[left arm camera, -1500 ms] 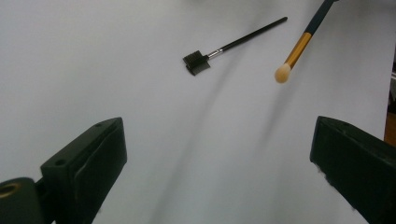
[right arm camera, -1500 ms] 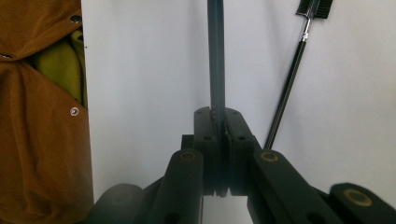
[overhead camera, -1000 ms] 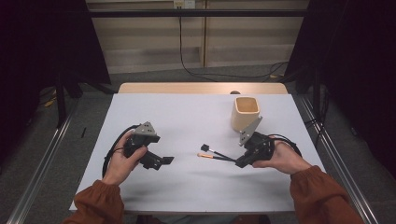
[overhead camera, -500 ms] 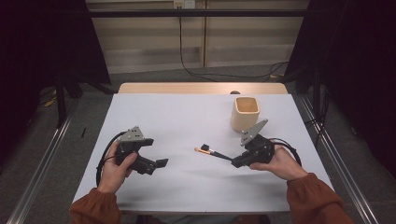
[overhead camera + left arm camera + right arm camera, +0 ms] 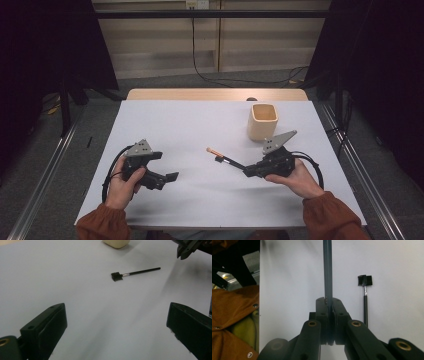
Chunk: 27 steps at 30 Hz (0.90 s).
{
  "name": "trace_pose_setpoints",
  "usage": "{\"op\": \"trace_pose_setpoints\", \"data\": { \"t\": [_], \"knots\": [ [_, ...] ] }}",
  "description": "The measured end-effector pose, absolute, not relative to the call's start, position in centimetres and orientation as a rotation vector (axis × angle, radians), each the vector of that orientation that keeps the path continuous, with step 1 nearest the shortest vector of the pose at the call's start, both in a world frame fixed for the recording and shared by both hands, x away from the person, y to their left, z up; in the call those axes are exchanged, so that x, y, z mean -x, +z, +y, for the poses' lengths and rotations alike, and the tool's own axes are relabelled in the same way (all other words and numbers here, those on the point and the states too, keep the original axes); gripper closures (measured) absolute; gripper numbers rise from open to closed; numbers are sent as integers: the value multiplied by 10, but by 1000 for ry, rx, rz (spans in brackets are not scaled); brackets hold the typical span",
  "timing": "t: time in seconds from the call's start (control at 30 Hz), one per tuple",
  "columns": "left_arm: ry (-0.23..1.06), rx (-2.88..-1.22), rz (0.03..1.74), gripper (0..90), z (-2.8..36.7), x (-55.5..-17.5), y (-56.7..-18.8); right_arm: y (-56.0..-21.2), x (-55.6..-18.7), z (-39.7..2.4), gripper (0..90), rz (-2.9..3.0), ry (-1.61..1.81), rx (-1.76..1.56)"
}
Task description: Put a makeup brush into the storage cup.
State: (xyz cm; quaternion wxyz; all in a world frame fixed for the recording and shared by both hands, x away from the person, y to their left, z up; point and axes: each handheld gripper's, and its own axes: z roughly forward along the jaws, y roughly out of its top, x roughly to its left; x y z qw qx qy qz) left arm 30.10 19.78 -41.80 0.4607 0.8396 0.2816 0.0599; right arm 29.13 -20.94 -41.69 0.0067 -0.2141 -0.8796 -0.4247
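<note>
My right gripper [image 5: 246,171] [image 5: 328,302] is shut on the dark handle of a thin brush [image 5: 226,159] [image 5: 327,270], whose orange tip points left over the white table [image 5: 200,125]. A second brush [image 5: 135,273] [image 5: 365,300] with a square black head lies flat on the table just beside it. My left gripper [image 5: 167,165] [image 5: 117,327] rests low at the left with its jaws wide open and nothing between them. It faces the lying brush from a distance. A tan cup [image 5: 262,120] [image 5: 116,243] stands upright behind the right gripper.
The white table ends in a wooden strip [image 5: 215,94] at the far side. Metal rails [image 5: 45,170] run along the floor on both sides. Orange sleeves [image 5: 330,217] come in over the near edge.
The left gripper has shifted a little left and toward the near edge. The held brush's tip now points slightly farther from me. The right gripper's grip is unchanged.
</note>
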Motion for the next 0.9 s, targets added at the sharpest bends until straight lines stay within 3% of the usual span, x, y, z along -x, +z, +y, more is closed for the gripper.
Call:
{"op": "trace_pose_setpoints", "data": {
  "t": [0.9],
  "knots": [
    [165,-2049,693,32,201,-298,-420,-423,-280,-214,856,-2578,-1742,674]
  ]
}}
